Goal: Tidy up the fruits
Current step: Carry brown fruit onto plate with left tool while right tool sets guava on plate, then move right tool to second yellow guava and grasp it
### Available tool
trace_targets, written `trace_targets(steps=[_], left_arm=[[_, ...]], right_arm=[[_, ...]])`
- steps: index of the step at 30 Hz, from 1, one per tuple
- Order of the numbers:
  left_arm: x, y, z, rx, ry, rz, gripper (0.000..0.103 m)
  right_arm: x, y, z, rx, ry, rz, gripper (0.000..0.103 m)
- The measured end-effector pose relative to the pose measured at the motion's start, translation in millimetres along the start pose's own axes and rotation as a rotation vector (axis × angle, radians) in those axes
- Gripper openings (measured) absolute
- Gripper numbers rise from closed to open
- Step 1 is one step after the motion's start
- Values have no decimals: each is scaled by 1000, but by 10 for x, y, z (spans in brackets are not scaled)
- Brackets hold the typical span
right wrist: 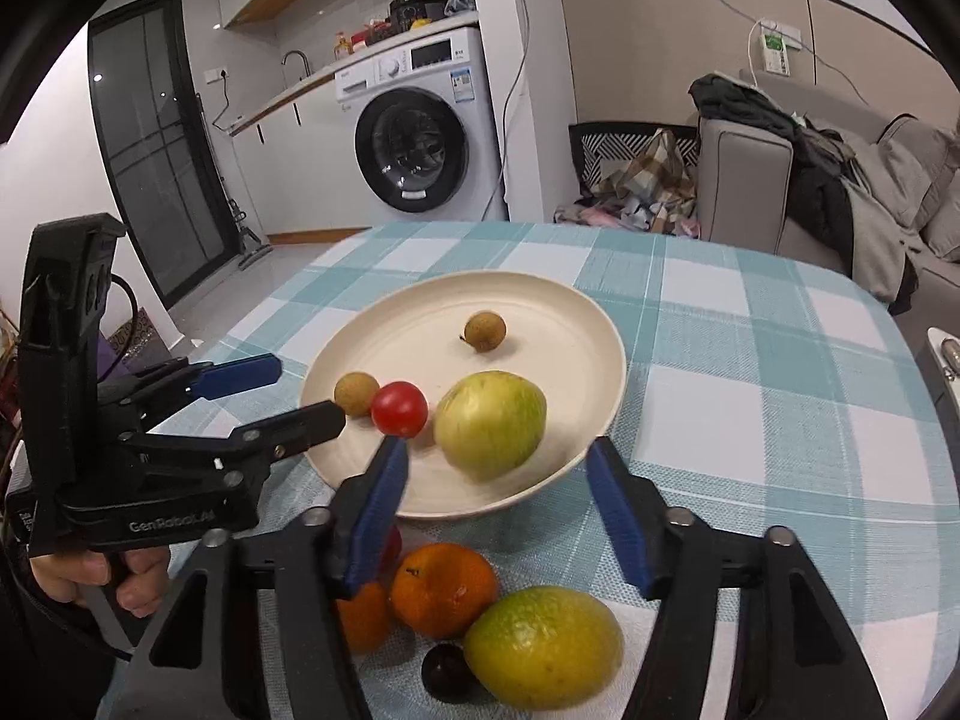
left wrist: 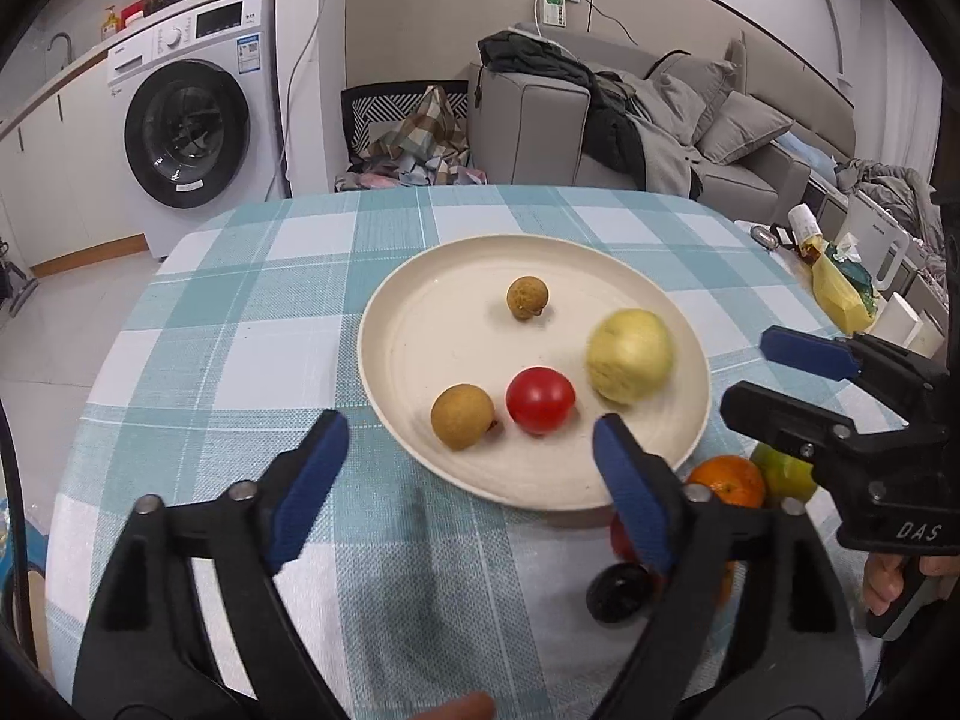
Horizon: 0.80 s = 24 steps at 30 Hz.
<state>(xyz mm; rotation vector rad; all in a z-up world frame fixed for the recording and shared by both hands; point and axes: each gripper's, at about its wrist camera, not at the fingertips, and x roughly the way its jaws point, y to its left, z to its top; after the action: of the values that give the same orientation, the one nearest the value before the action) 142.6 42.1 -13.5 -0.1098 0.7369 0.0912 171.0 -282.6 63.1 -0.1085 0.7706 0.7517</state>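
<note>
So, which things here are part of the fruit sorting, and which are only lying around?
Job: plate, pale green fruit, red tomato, two longans, oranges, yellow-green fruit, dark fruit.

Lying about: washing machine, sofa, clothes.

A lived-in home: a washing machine (right wrist: pixel 420 144) under a counter with a tap, beside a grey sofa (left wrist: pixel 660 120) heaped with clothes.

Fruit count, plate vs table

One plate (right wrist: pixel 606 354) with two longans (right wrist: pixel 485 330), one red tomato (right wrist: pixel 399 417), one pale green fruit (right wrist: pixel 490 424); off it two oranges (right wrist: pixel 444 589), one green-yellow fruit (right wrist: pixel 543 647), one dark fruit (right wrist: pixel 445 672), one half-hidden red fruit (right wrist: pixel 393 543).
</note>
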Motion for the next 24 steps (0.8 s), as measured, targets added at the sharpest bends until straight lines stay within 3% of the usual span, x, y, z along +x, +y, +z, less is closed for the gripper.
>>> trace_targets(steps=[2, 5, 6, 14, 24], left_arm=[[-113, -10, -17, -4, -9, -2, 86], [-287, -48, -69, 6, -31, 13, 103], [-348, -60, -90, 9, -44, 22, 102], [-611, -162, -269, 15, -53, 4, 102], [-523, -246, -384, 34, 6, -35, 102]], right_arm=[[-101, -11, -11, 7, -26, -21, 89], [-272, -37, -43, 22, -59, -34, 100], [-322, -55, -54, 32, -62, -35, 102], [-581, -102, -202, 56, -52, -17, 103], [-537, -202, -251, 84, -3, -62, 103]])
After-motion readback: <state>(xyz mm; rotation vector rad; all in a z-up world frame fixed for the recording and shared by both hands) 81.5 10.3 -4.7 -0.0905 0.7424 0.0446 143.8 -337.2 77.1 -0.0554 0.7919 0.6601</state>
